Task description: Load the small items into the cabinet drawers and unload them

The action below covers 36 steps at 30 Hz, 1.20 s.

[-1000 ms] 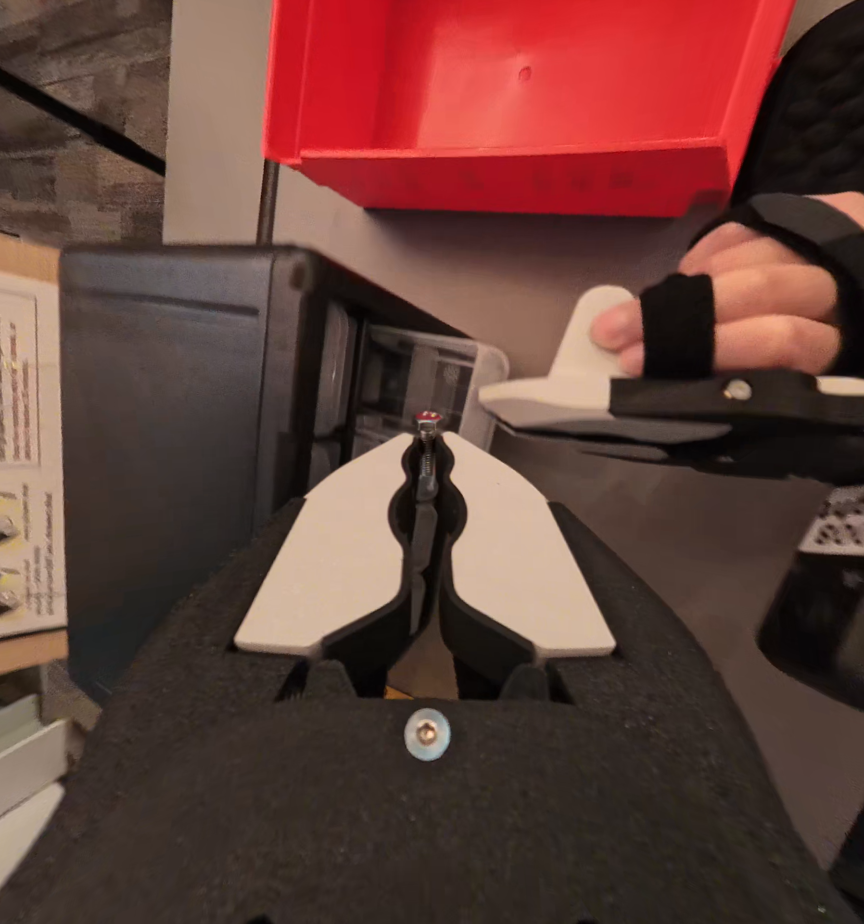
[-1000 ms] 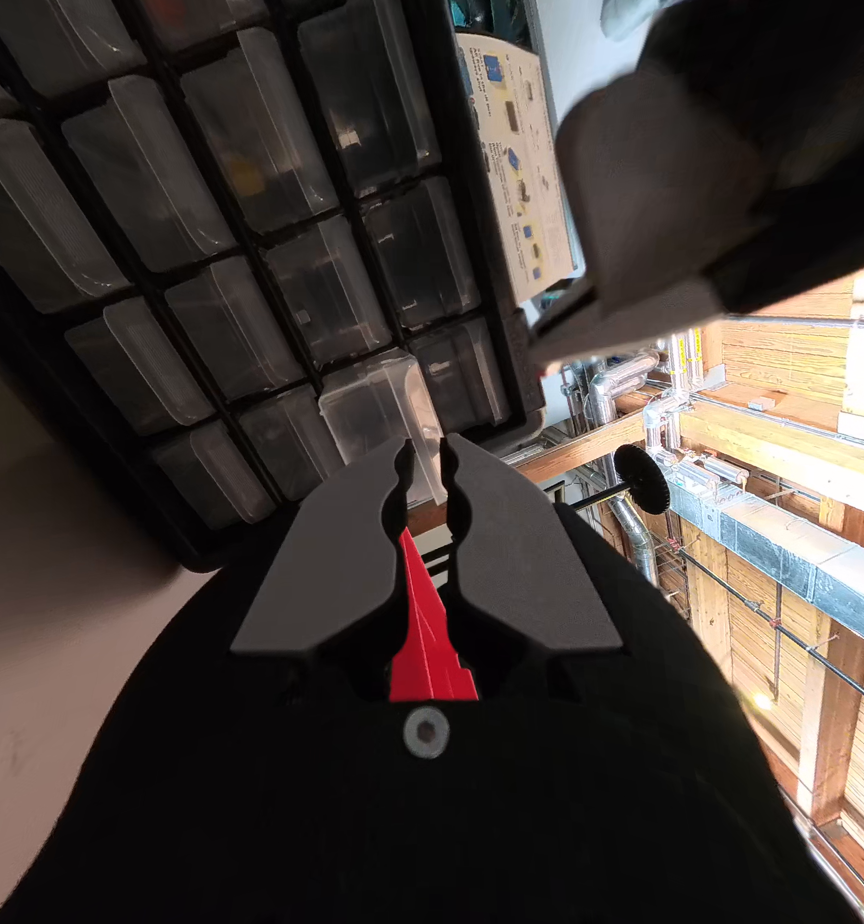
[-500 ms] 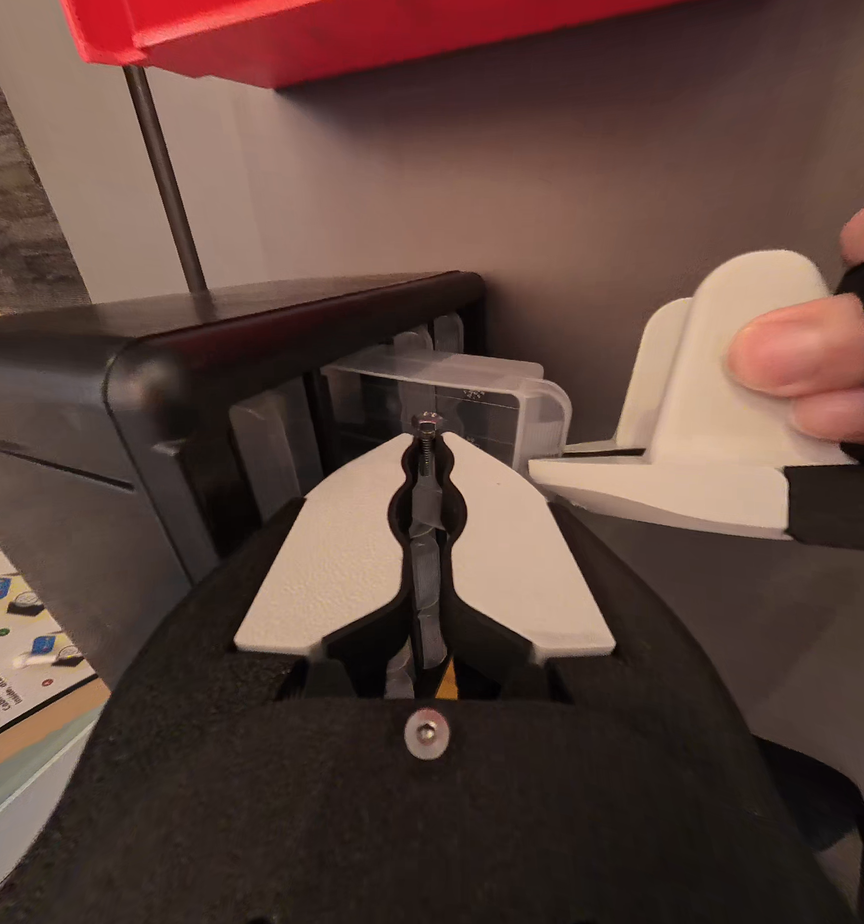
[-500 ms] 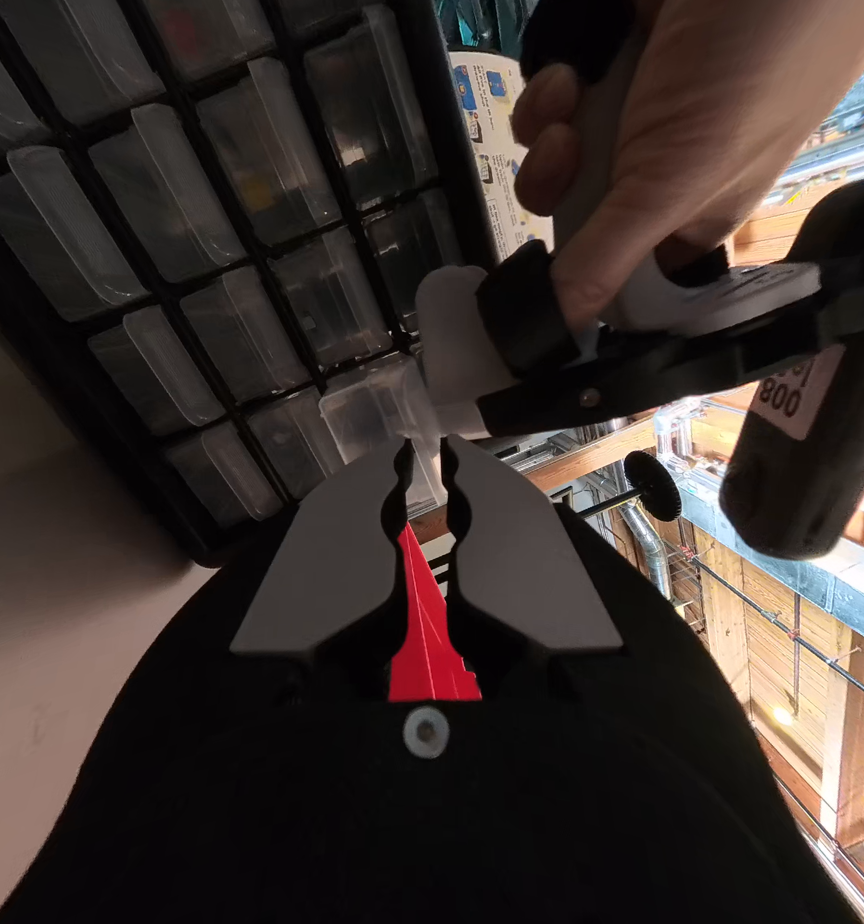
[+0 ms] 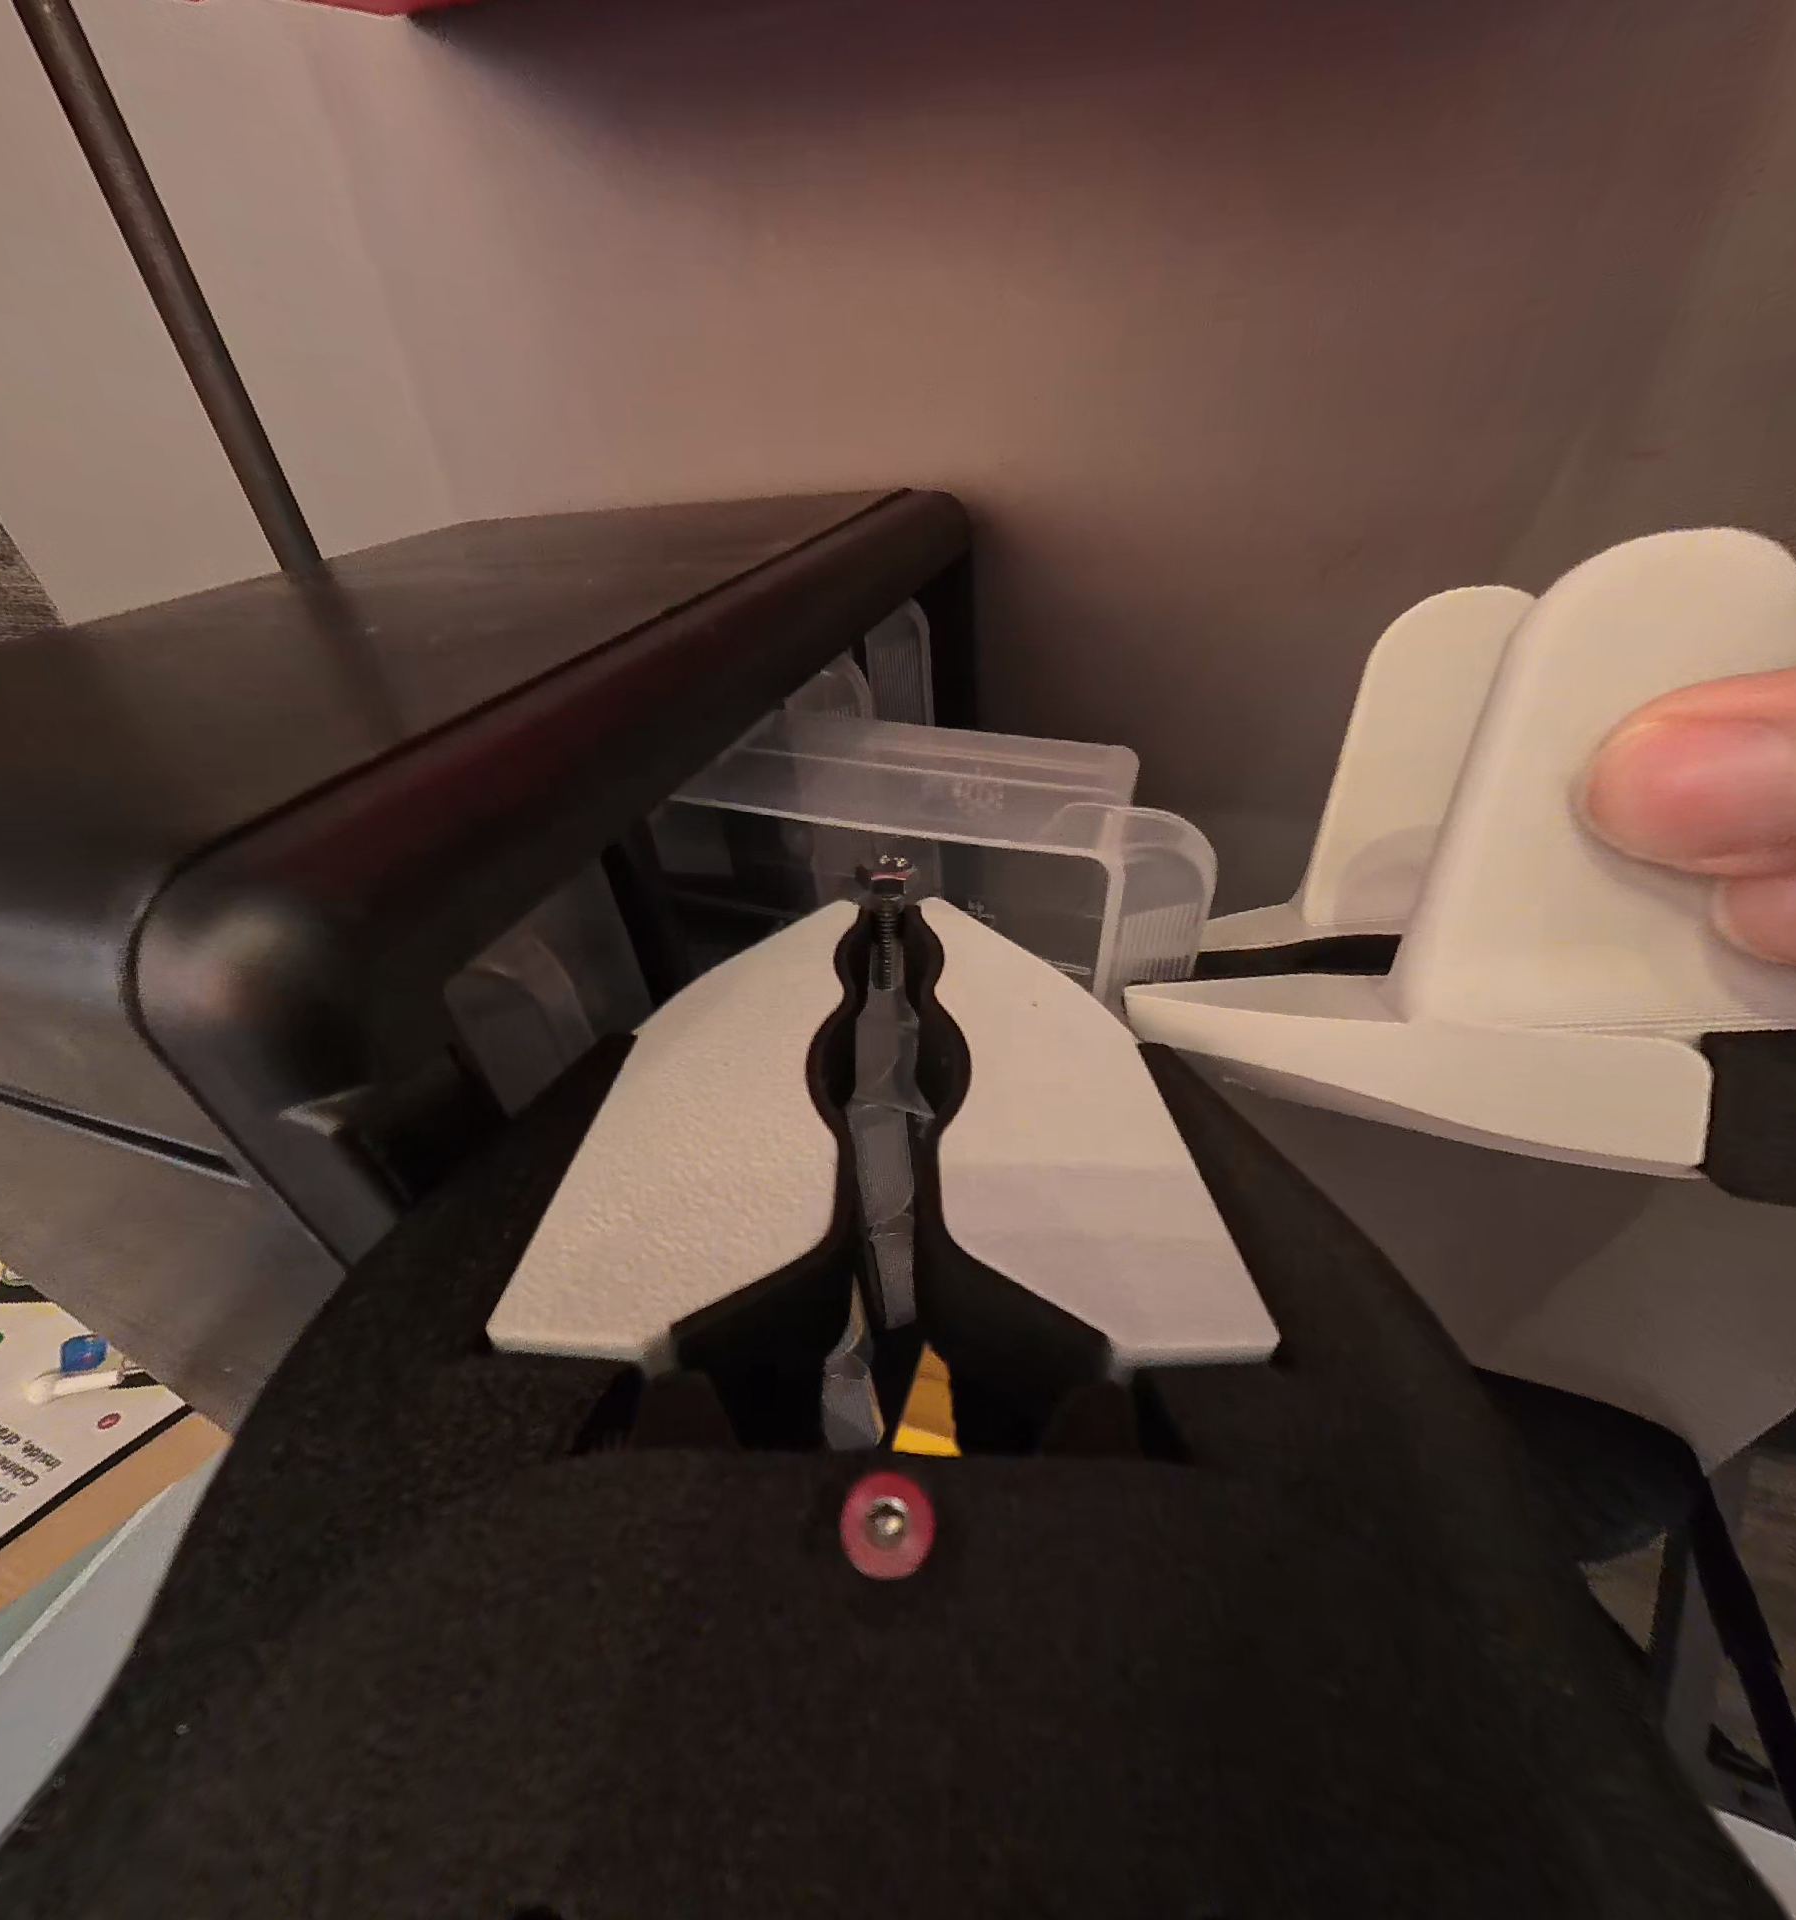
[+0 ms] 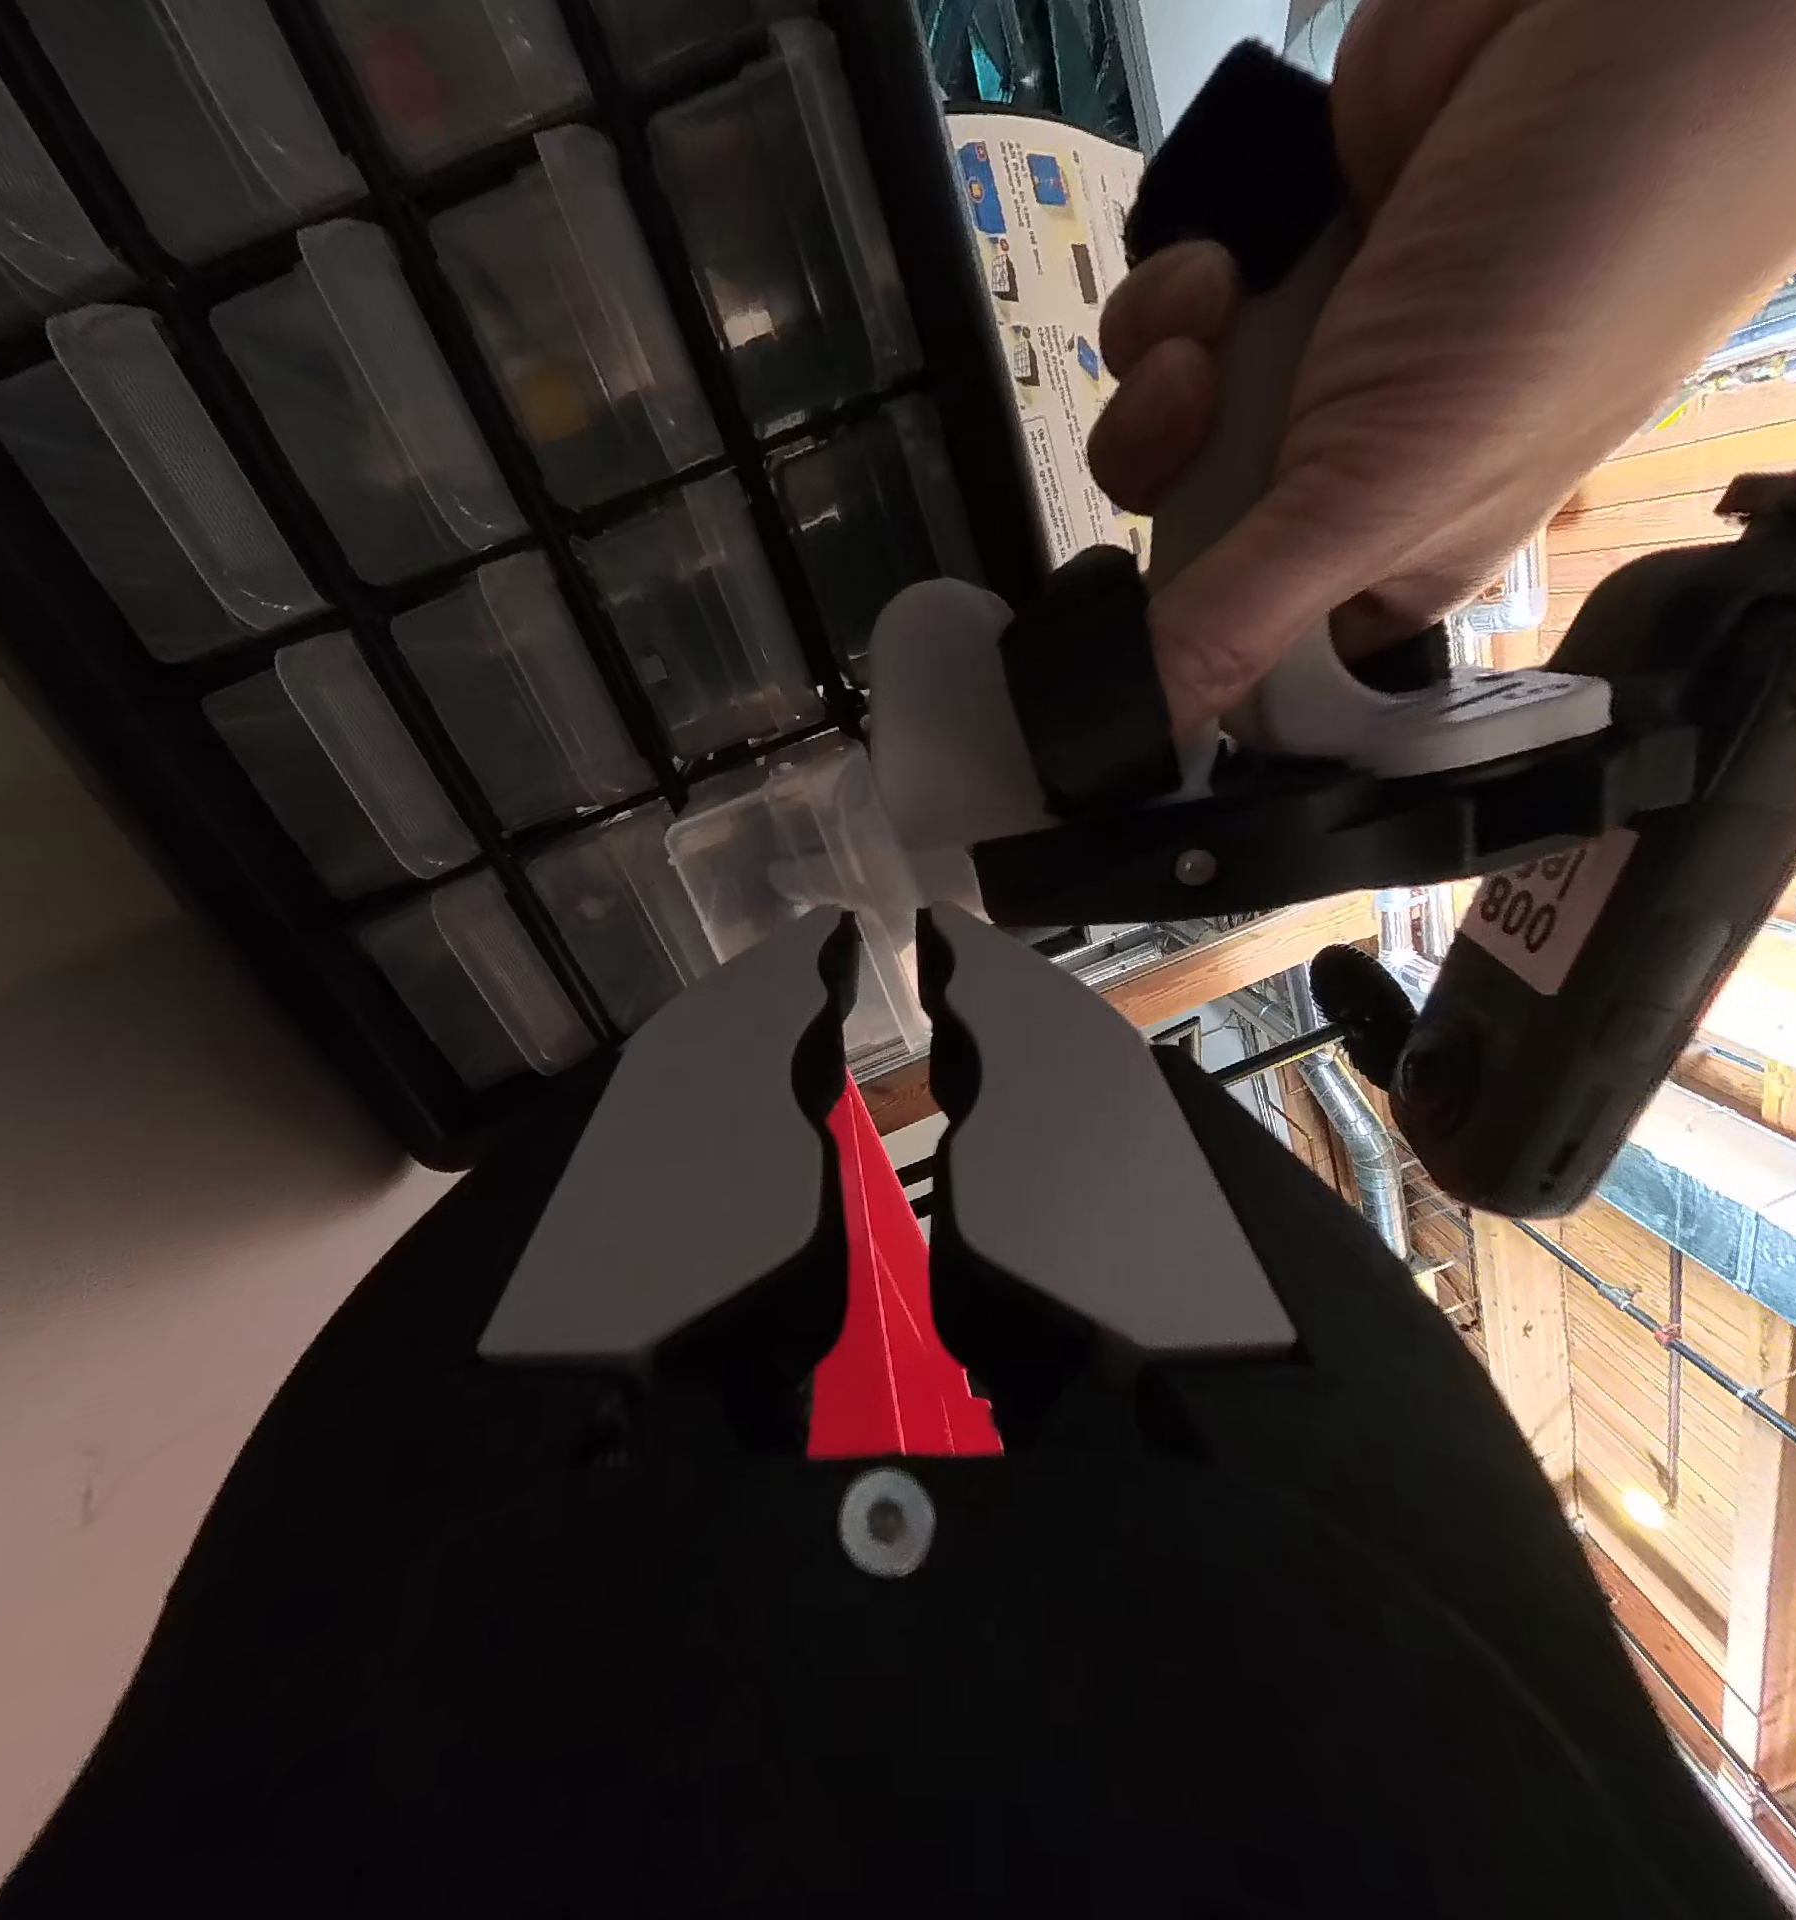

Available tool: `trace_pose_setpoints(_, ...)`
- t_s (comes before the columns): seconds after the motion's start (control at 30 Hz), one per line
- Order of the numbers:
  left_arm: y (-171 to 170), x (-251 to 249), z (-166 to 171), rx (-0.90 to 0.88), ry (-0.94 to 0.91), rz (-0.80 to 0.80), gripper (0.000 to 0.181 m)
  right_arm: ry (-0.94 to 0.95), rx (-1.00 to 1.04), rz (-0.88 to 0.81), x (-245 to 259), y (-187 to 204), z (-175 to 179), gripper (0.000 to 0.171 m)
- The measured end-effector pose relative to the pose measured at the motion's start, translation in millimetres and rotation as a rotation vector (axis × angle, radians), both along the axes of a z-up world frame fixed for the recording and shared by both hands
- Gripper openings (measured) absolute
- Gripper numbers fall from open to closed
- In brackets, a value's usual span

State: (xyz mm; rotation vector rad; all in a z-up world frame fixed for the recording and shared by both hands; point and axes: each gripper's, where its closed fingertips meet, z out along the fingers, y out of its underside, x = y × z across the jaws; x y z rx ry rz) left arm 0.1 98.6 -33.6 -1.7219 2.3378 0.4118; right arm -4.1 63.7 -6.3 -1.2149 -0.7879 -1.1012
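1. Up close, my left gripper has its white jaws pressed together on a small bolt; the hex head pokes out just past the tips and the threaded shank sits in the notch between them.
2. Directly beyond that bolt, my left wrist view shows a clear plastic drawer pulled partway out of the black cabinet, at its top row near the corner. The bolt hangs at the drawer's near edge; whether it is over the opening I cannot tell.
3. My right gripper enters that same view from the right, its white fingers lying flat with the tip just beside the drawer's front tab. A fingertip of my right hand presses on its white trigger piece.
4. Only the right wrist view shows the cabinet's face: a grid of clear drawers in a black frame, one drawer standing out from the rest.
5. From that camera, my right gripper has its grey jaws slightly apart with nothing between them, a red bin visible through the gap.
6. That view also catches my left gripper from outside, its tip at the pulled-out drawer, with my left hand wrapped around its handle.
7. Leaning beside the cabinet is a printed instruction sheet, also glimpsed at the lower left of the left wrist view.
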Motion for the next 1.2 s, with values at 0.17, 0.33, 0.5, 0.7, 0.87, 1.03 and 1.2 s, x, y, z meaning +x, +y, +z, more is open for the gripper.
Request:
trace_pose_setpoints(0.17, -1, 4, -1, -0.010, -0.051, -0.003, 0.005, -0.001, 0.000, 0.001, 0, 0, 0, 0.011)
trace_pose_setpoints(0.33, -1, 6, -1, -0.017, -0.071, 0.009, 0.006, 0.000, 0.001, 0.001, 0, 0, 0, 0.011)
trace_pose_setpoints(0.5, -1, 7, 0, -0.007, -0.093, 0.013, 0.008, 0.000, -0.001, 0.004, 0, 0, 0, 0.012)
trace_pose_setpoints(0.7, 0, 8, 12, 0.048, -0.148, 0.005, 0.021, 0.003, -0.004, 0.006, 0, 0, 0, 0.012)
trace_pose_setpoints(0.87, -11, -6, 58, 0.104, -0.338, 0.012, 0.028, 0.012, -0.012, 0.003, 1, 2, -2, 0.012)
trace_pose_setpoints(1.03, -25, -54, 100, 0.139, -0.557, 0.087, 0.027, 0.015, -0.007, -0.007, 3, 10, -1, 0.012)
trace_pose_setpoints(1.2, -33, -128, 96, 0.110, -0.602, 0.221, 0.028, 0.003, -0.062, -0.058, 11, 34, -5, 0.013)
